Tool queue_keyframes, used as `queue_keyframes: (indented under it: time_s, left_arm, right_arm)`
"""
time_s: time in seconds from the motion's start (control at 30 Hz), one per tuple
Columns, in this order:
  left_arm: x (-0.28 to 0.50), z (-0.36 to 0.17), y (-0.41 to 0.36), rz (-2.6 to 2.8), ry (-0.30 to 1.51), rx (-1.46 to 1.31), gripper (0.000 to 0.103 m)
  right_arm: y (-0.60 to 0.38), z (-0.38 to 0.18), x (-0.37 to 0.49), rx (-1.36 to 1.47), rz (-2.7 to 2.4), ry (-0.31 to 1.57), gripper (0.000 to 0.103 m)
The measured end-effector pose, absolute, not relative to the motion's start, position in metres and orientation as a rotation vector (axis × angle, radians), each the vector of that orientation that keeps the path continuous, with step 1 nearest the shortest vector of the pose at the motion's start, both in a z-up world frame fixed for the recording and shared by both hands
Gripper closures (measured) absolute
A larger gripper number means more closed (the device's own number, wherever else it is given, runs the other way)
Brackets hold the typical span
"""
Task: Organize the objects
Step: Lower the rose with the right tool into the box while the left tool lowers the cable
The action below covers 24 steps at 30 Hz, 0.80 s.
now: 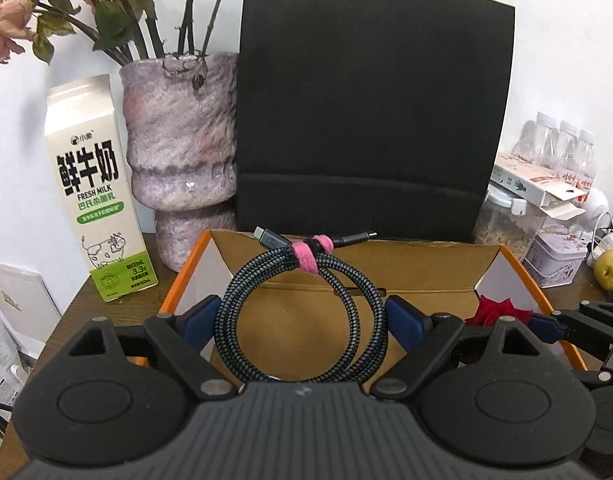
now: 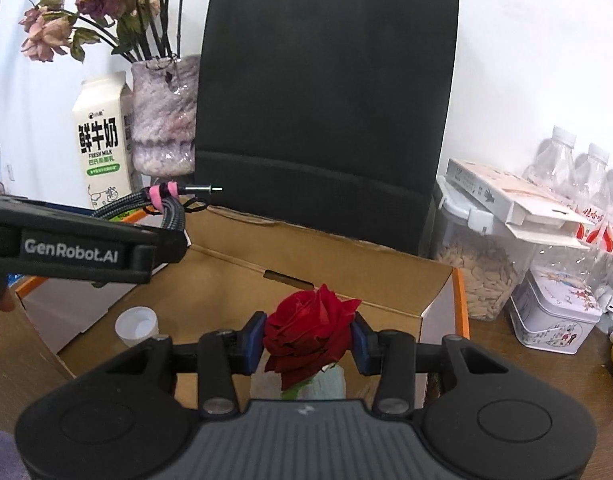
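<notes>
My left gripper (image 1: 302, 316) is shut on a coiled braided cable (image 1: 225, 312) tied with a pink strap (image 1: 306, 254), its blue pads against the coil's two sides. It hangs over the open cardboard box (image 1: 426, 268) with orange edges. In the right wrist view that gripper (image 2: 174, 226) and its cable (image 2: 174, 212) are above the box's left rim. My right gripper (image 2: 308, 336) is shut on a red rose (image 2: 306, 328) over the box's (image 2: 386, 280) right half, a green stem and pale wrap showing below. The rose (image 1: 498, 310) also shows at the left wrist view's right edge.
A white cap (image 2: 136, 326) lies inside the box. Behind it stand a black paper bag (image 1: 366, 120), a mottled vase of dried flowers (image 1: 178, 152) and a milk carton (image 1: 90, 184). A seed jar (image 2: 478, 276), tin (image 2: 554, 312), bottles (image 2: 586, 184) and a pear (image 1: 610, 268) crowd the right.
</notes>
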<state>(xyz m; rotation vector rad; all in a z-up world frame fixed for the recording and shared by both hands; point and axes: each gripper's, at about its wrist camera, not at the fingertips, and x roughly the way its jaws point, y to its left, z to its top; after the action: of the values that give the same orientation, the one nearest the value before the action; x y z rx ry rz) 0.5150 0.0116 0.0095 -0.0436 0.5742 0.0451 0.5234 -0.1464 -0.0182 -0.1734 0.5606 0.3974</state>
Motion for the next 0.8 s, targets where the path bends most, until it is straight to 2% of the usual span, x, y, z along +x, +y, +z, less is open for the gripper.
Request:
queue_keyframes:
  time_s: [0.1,0.13,0.17,0.2,0.23,0.8]
  left_arm:
    - [0.518,0.0054,0.0133,0.038,0.603,-0.055,0.012]
    - [0.5182,0.0049,0.0145,0.036,0.606,-0.063,0.004]
    - [0.518,0.0053,0.0154,0.035,0.603,-0.072,0.0]
    - [0.5169,0.0059,0.0167,0.037,0.592,-0.082,0.0]
    - [0.5166,0.006,0.0178,0.039,0.592,-0.088,0.0]
    - [0.5148,0.0045,0.02,0.049,0.609,-0.093,0.0]
  right_arm:
    - [-0.1466,-0.0196,0.5256,-0.165,0.395,0.566,0.057]
    - [-0.1472,-0.0201,0.5263,-0.161,0.395,0.57,0.052]
    - [-0.1477,-0.0208,0.5274,-0.156,0.397,0.578,0.033]
    - [-0.1484,-0.0212,0.5279,-0.152,0.397,0.581,0.009]
    - [-0.149,-0.0216,0.5281,-0.151,0.391,0.58,0.0]
    - [-0.1532,-0.0194,0.5257,-0.161,0.37,0.564,0.0]
